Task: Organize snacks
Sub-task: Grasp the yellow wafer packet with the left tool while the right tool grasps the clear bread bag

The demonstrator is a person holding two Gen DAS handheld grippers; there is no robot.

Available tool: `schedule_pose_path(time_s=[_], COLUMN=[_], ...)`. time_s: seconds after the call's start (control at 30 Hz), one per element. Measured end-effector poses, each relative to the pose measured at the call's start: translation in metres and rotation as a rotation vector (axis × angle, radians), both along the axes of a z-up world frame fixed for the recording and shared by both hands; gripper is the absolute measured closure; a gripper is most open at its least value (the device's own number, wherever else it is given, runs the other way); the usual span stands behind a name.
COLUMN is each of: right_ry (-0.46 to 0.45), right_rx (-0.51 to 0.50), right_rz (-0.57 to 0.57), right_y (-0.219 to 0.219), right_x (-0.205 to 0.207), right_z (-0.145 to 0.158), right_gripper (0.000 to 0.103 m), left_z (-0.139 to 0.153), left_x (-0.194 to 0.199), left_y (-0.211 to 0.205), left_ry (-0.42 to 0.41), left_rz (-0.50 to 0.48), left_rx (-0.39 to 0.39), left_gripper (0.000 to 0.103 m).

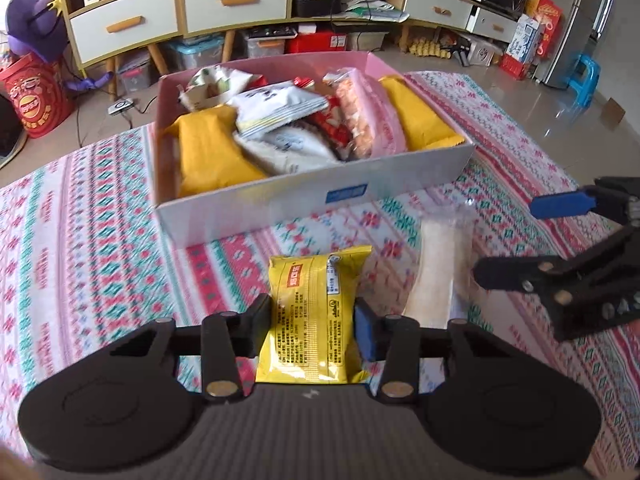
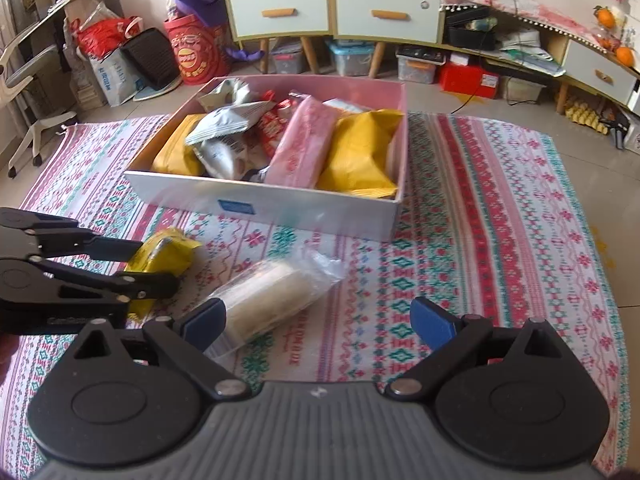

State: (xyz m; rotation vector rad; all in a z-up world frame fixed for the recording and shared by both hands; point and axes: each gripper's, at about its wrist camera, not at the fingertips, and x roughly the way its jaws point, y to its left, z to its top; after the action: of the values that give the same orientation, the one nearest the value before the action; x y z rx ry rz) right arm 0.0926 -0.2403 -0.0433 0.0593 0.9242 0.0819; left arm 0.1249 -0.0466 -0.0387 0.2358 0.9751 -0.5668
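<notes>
Pointing steeply downward, the left tool (image 1: 316,312) clamps the yellow snack packet (image 1: 310,312) on the patterned cloth (image 1: 100,240), near the snack-filled box (image 1: 280,204). The right tool (image 2: 316,320), likewise angled down, stands open, one pad beside the clear-wrapped snack (image 2: 268,300).

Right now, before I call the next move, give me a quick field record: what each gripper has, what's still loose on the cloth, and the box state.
left gripper: shut on the yellow snack packet
right gripper: open, holding nothing
loose on cloth: clear-wrapped pale roll, one end beside the right gripper's left finger
box: open, already holding several packets
surface: patterned cloth
left to do: two packets outside the box
</notes>
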Motion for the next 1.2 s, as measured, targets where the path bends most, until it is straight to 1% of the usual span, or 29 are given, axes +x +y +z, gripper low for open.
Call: schedule_pose_path(time_s=[0.2,0.27,0.33,0.4,0.43,0.47,0.53,0.63,0.73,0.87,0.97,1.07,1.2], right_ry=[0.025,0.027,0.028,0.037,0.044,0.052,0.027,0.009,0.017,0.053,0.077,0.083,0.082], right_rx=[0.059,0.067,0.07,0.067,0.061,0.052,0.001,-0.059,-0.054,-0.082,-0.106,-0.127,-0.101], right_rz=[-0.046,-0.059,-0.069,-0.074,-0.07,-0.066,-0.045,0.011,0.046,0.066,0.061,0.045,0.029], right_y=[0.008,0.012,0.017,0.023,0.025,0.028,0.034,0.038,0.032,0.017,0.005,-0.003,-0.008], right_x=[0.014,0.018,0.022,0.026,0.028,0.029,0.027,0.021,0.016,0.01,0.009,0.007,0.008], right_z=[-0.01,-0.013,-0.017,-0.022,-0.025,-0.029,-0.032,-0.034,-0.032,-0.028,-0.028,-0.027,-0.029], right_gripper=[0.005,0.005,0.005,0.008,0.011,0.011,0.011,0.011,0.012,0.014,0.016,0.016,0.018], left_z=[-0.003,-0.005,-0.008,-0.01,-0.011,-0.011,-0.012,-0.013,-0.013,-0.013,-0.013,-0.014,-0.015], left_x=[-0.014,-0.017,-0.019,-0.02,-0.02,-0.019,-0.017,-0.015,-0.016,-0.017,-0.017,-0.017,-0.018], left_y=[0.01,0.009,0.008,0.008,0.01,0.012,0.017,0.022,0.023,0.021,0.021,0.022,0.02], left_ry=[-0.005,-0.008,-0.002,0.002,0.007,0.011,0.023,0.029,0.025,0.023,0.024,0.028,0.024], left_rz=[-0.013,-0.029,-0.041,-0.051,-0.05,-0.045,-0.034,-0.033,-0.039,-0.041,-0.041,-0.039,-0.035], left_rx=[0.022,0.039,0.055,0.059,0.055,0.049,0.033,0.01,0.005,0.004,-0.001,-0.007,-0.011], left_gripper=[0.053,0.051,0.046,0.044,0.042,0.041,0.038,0.037,0.035,0.032,0.031,0.03,0.028])
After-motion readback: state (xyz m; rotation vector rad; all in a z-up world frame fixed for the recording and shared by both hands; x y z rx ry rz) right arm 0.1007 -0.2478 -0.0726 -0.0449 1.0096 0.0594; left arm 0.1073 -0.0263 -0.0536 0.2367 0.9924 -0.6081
